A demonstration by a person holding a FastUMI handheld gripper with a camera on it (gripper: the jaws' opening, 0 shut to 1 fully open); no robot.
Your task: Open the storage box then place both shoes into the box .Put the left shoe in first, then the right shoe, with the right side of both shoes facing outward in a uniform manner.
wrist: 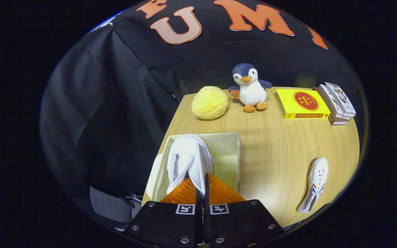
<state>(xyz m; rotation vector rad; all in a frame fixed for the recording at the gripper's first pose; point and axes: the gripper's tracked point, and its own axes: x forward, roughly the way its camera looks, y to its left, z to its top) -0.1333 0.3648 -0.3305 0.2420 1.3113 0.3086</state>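
Your open cream storage box [231, 148] has one white shoe [188, 162] over it, pinched in your fingers; other white shoe [315, 189] lies well apart.

Light falls from above onto the wooden table [281, 144], bright and even; a pale glare patch sits on the wood near the gripper [202, 187], whose fingers are closed on the white shoe [188, 162]; soft shadows lie beside the open box [231, 151] and under the penguin toy [250, 88]; the black cloth wall [109, 103] stays dim; straight lines bow toward the edges; focus is fairly sharp in the middle and softer outward.
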